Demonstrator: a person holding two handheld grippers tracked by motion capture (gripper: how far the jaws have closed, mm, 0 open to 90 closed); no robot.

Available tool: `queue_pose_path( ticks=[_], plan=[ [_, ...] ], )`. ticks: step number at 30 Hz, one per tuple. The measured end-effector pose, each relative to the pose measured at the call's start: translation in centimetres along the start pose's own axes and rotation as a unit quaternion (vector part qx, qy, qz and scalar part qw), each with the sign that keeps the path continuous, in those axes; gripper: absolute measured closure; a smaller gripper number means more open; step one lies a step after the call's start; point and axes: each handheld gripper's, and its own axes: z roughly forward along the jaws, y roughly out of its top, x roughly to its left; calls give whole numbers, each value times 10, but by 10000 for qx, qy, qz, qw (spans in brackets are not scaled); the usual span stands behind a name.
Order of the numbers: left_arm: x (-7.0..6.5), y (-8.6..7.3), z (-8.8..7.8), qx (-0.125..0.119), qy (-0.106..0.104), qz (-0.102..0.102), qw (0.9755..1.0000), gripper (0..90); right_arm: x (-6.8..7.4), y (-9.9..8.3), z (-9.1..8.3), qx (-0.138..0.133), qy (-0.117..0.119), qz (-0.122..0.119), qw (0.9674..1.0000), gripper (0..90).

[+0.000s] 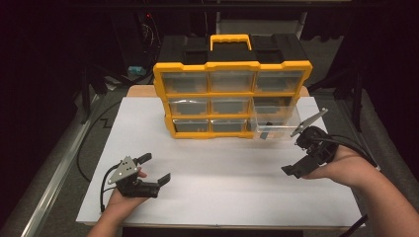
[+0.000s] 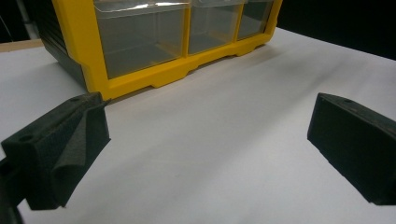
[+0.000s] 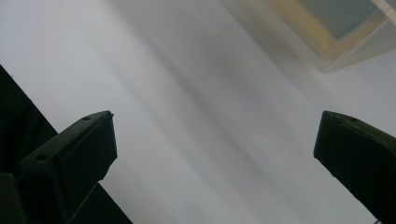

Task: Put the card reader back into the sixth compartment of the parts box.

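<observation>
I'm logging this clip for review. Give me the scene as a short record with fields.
setting: white table top
main thing: yellow drawer organizer with clear drawers, upright, yellow handle on top
drawer state: bottom right drawer pulled out; a small dark item inside, too small to tell
left gripper: open, nothing between jaws, low over the table
right gripper: open, nothing between jaws, beside the pulled-out drawer

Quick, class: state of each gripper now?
Left gripper: open, holding nothing.
Right gripper: open, holding nothing.
</observation>
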Motion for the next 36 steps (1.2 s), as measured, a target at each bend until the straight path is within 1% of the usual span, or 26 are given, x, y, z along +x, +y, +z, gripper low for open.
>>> queue_pose_path(
  ticks=[3,8,9,12,16,21,23,25,26,27,30,31,33,35,36],
  plan=[
    [-1,1,-1,-32,-9,-22,10000,2,1,-4,11,100,-6,49,9999,0],
    [-1,1,0,-30,-11,-17,10000,2,6,-8,28,244,-37,19,9997,0],
    [-1,1,-1,-37,-13,-25,10000,2,6,-8,31,250,-32,-18,9997,0],
    [0,1,-1,-39,-8,-38,10000,2,8,-10,41,295,-1,15,9996,0],
    [-1,1,-1,-37,-10,-27,10000,1,10,-12,58,342,27,-18,9994,0],
    [0,1,0,-13,-7,10,10000,2,13,-16,80,398,32,41,9992,0],
    [0,1,0,-12,-11,5,10000,2,14,-17,90,359,8,57,9993,1],
    [-1,1,0,-21,-5,-13,10000,2,16,-19,98,357,24,173,9992,1],
    [-1,1,0,-19,-1,-10,10000,2,15,-20,103,343,15,153,9993,0],
    [-1,0,0,-19,2,-10,10000,2,16,-21,107,352,31,200,9992,1],
    [-1,0,0,-16,-1,-27,10000,2,17,-24,119,327,29,230,9992,0],
    [-1,0,0,-12,3,-28,10000,2,17,-25,122,293,47,273,9992,1],
    [-1,0,0,-2,9,-34,10000,2,17,-28,127,150,-32,261,9995,0],
    [0,0,0,3,21,-35,10000,2,18,-30,132,-1,-19,396,9992,0],
    [0,0,0,13,20,-42,10000,1,18,-31,134,-94,-57,379,9992,0]
  ],
)
